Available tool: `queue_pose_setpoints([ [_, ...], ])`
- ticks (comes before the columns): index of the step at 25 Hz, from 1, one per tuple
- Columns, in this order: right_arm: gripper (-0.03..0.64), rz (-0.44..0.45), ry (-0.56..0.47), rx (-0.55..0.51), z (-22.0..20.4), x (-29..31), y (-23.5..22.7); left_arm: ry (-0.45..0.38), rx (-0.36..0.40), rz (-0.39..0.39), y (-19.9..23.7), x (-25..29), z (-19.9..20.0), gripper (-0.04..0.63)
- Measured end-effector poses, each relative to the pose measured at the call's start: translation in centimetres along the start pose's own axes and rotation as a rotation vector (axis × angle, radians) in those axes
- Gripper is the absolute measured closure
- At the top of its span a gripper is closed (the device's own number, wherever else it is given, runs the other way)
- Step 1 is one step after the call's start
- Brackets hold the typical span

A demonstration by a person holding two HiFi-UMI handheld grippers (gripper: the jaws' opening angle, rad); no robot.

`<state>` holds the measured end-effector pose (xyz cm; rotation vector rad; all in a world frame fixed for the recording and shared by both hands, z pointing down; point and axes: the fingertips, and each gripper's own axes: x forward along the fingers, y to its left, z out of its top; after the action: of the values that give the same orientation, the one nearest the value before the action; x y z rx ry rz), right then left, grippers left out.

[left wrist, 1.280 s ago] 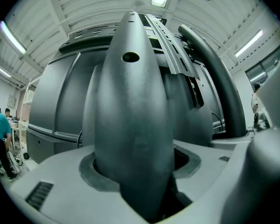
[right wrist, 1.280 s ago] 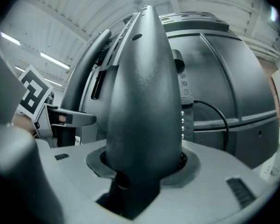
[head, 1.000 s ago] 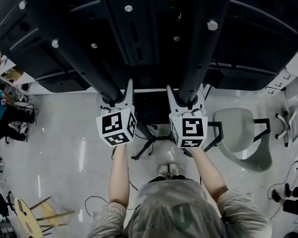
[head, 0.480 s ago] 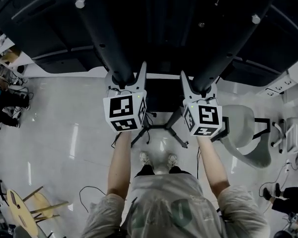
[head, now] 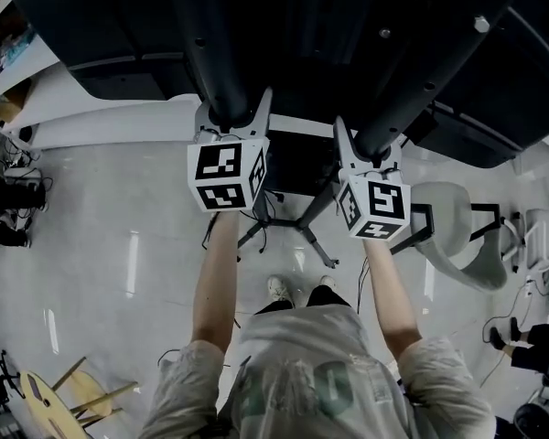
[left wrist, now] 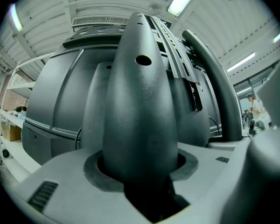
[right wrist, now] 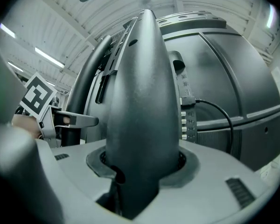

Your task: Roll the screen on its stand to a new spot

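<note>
- Squeezed left gripper point(head: 232, 126) tighter on left post point(left wrist: 140, 106)
- Kept right gripper point(head: 366, 149) clamped round right post point(right wrist: 144, 106)
- Rolled screen point(head: 348, 26) onward across floor point(head: 119, 245); relocation well underway

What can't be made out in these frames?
- Screen front: every view shows only its back; the head view's top edge crops it.
- Stand base wheels: head view, too small and dark.
- Floor ahead: left gripper view blocked by left upright, right gripper view by right upright.
- Bystander: left gripper view, too small, at the distorted edge.
</note>
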<state>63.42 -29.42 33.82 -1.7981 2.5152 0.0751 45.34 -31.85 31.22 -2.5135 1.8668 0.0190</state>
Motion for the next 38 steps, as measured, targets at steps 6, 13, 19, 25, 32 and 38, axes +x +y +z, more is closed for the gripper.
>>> queue_pose_setpoints([
  [6, 0.407, -0.027, -0.014, 0.004, 0.1, 0.8, 1.6, -0.007, 0.002, -0.039, 1.8, 0.5, 0.1, 0.368],
  [13, 0.407, -0.008, -0.024, 0.012, -0.3, 2.1, 3.0, -0.010, 0.009, -0.036, 3.6, 0.6, -0.2, 0.367],
  [19, 0.407, 0.022, -0.021, 0.007, -0.1, 2.4, 6.2, -0.003, 0.000, -0.007, 6.3, -1.6, -0.1, 0.368],
  [25, 0.407, 0.051, -0.032, -0.009, 0.4, 2.6, 9.9, -0.009, -0.003, 0.012, 9.3, -3.9, 0.0, 0.367],
  [32, 0.407, 0.083, -0.025, 0.007, -0.6, 3.7, 14.3, -0.003, 0.004, 0.014, 13.4, -6.2, -1.0, 0.367],
  [38, 0.407, 0.076, -0.030, 0.011, -0.3, 6.0, 20.2, -0.011, 0.008, -0.032, 19.1, -8.0, -0.2, 0.380],
])
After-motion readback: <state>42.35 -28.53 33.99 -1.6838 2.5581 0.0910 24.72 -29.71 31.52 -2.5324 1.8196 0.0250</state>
